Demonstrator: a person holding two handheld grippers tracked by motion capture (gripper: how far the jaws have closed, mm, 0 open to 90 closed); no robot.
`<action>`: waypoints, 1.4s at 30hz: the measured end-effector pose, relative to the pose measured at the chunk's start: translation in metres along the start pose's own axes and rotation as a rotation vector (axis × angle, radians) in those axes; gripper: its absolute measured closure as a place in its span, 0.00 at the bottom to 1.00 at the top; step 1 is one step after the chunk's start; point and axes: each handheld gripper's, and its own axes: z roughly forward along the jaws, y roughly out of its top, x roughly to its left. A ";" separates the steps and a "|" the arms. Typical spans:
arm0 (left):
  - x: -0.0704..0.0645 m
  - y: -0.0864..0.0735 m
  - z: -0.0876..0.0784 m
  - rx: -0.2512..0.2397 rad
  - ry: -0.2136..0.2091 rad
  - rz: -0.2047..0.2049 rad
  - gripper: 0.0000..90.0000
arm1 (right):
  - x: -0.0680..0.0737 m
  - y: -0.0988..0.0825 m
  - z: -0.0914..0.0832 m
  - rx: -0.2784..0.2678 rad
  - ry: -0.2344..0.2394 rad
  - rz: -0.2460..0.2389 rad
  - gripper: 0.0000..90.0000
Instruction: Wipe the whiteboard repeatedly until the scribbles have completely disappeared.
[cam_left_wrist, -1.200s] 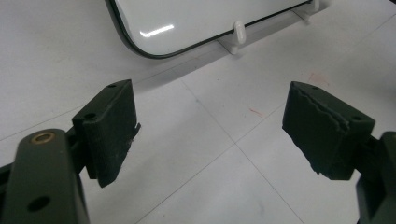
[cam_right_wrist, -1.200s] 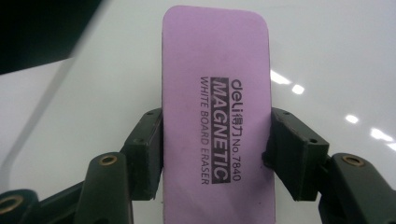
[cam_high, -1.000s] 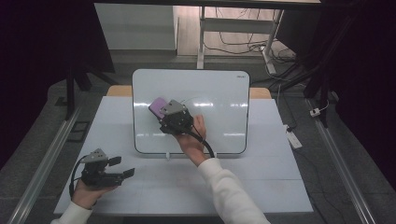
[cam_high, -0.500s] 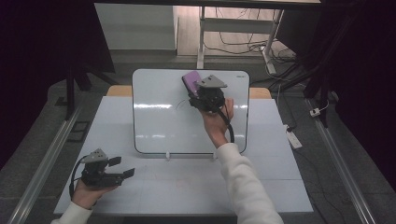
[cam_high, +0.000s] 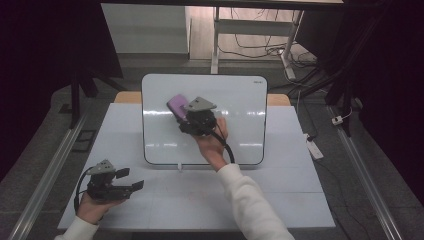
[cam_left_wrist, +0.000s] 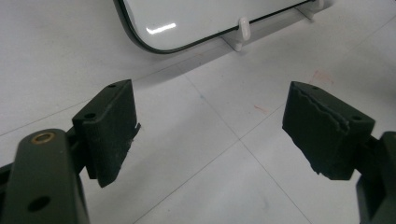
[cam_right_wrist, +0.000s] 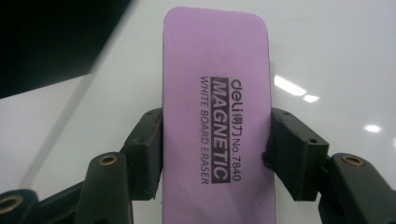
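A purple rectangular whiteboard eraser (cam_high: 176, 105) is seen in the high view against the upper left part of the glossy white round-cornered whiteboard (cam_high: 240, 100), clamped in the right gripper (cam_high: 187, 114). The left gripper (cam_high: 131, 179) is held low over the white table (cam_high: 280, 195), well below the whiteboard's lower left corner, with its jaws spread wide and nothing between them.

In the left gripper view, the whiteboard's bottom edge and a small white support clip (cam_left_wrist: 242, 33) are shown beyond the empty jaws.

In the right gripper view, the eraser (cam_right_wrist: 217, 93) is gripped across its long sides near its lower half. It is judged light and stiff, with a smooth top; that side grip looks sound. Nothing is seen in its way on the board.
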 end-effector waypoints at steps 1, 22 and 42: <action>0.000 0.000 0.000 0.000 0.000 0.000 0.21 | -0.010 0.001 -0.006 -0.007 -0.042 0.003 0.44; 0.003 -0.001 -0.001 -0.003 0.000 -0.006 0.21 | 0.016 0.001 0.013 0.007 0.077 -0.014 0.44; -0.006 0.007 0.006 0.001 -0.020 0.003 0.21 | -0.042 -0.068 -0.104 0.042 -0.022 0.073 0.44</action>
